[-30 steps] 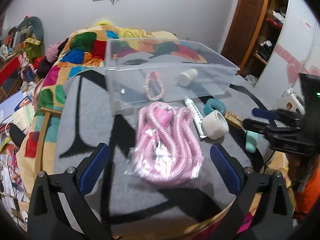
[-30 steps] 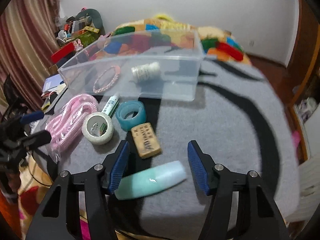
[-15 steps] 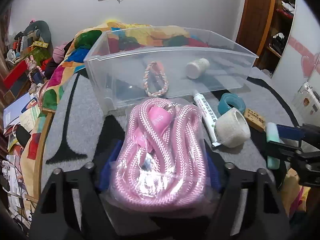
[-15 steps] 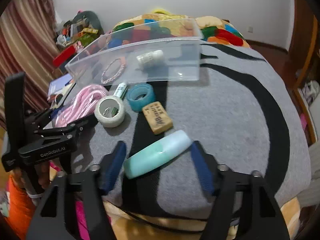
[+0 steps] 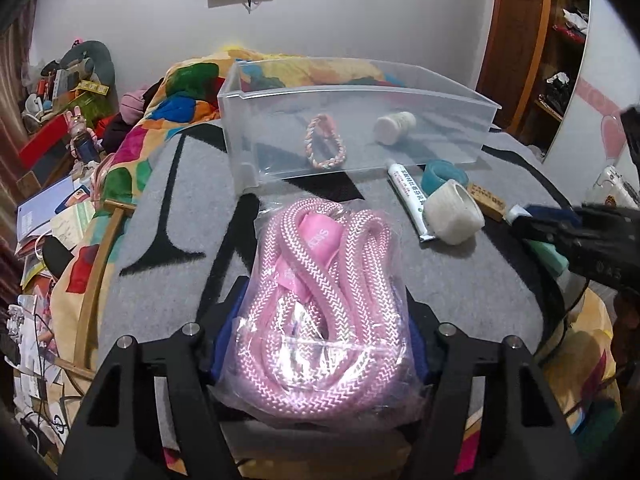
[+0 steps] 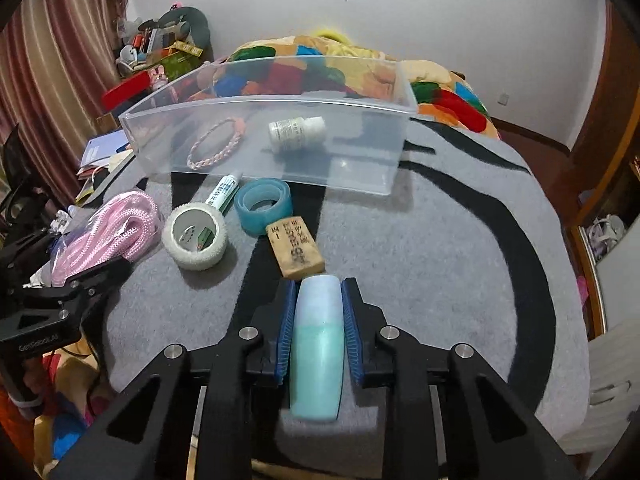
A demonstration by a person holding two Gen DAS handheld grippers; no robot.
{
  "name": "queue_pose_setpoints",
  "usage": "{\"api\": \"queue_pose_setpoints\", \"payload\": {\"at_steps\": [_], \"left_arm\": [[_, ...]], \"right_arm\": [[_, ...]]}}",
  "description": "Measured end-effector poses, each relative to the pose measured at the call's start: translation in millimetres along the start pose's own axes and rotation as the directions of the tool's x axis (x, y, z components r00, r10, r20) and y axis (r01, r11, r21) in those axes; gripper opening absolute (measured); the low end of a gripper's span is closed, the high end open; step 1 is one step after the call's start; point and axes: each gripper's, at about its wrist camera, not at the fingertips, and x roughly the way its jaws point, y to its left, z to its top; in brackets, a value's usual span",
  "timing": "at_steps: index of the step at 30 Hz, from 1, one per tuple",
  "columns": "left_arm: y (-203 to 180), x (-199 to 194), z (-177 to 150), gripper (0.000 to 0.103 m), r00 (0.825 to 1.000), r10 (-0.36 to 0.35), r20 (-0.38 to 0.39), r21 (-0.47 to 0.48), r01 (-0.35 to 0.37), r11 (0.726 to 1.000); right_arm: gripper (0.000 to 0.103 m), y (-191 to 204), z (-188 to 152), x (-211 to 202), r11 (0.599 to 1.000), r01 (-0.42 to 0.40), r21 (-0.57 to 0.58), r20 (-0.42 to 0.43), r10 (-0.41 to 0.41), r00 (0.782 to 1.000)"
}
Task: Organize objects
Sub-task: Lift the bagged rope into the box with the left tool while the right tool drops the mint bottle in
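My left gripper point(image 5: 320, 320) is shut on a bagged pink rope point(image 5: 320, 304), which also shows in the right wrist view point(image 6: 108, 236). My right gripper point(image 6: 318, 320) is shut on a teal and pale blue tube point(image 6: 318, 344) lying along its fingers. A clear plastic bin point(image 6: 360, 176) stands ahead on the grey blanket point(image 6: 440, 260); it holds a braided bracelet point(image 6: 218, 144) and a white bottle point(image 6: 294, 134). In front of it lie a white tape roll point(image 6: 196, 242), a teal tape roll point(image 6: 262, 206), a glue tube point(image 6: 224, 192) and a tan eraser point(image 6: 296, 248).
The blanket's front edge is close under both grippers. A patchwork quilt point(image 5: 168, 112) lies behind the bin. Clutter, papers and toys point(image 5: 60, 120) fill the left side. A wooden door and shelves point(image 5: 552, 40) stand at the right.
Both grippers went from open to shut: the left closed on the bagged rope, the right closed on the teal tube, which turned to lie along its fingers.
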Motion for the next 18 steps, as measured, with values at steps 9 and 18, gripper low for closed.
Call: {"api": "queue_pose_setpoints", "payload": {"at_steps": [9,18], "left_arm": [[6.3,-6.8,5.9,0.061,0.999,-0.003,0.039,-0.05,0.005,0.999],[12.2,-45.9,34.5,0.06,0.988,-0.012,0.155,-0.058,0.022,0.998]], "right_arm": [[0.023,1.9,-22.6,-14.1,1.0,0.027,-0.005,0.01,-0.027,1.0],[0.022,-9.8,11.5,-46.8,0.999,-0.022,0.032,0.137,0.018,0.99]]}}
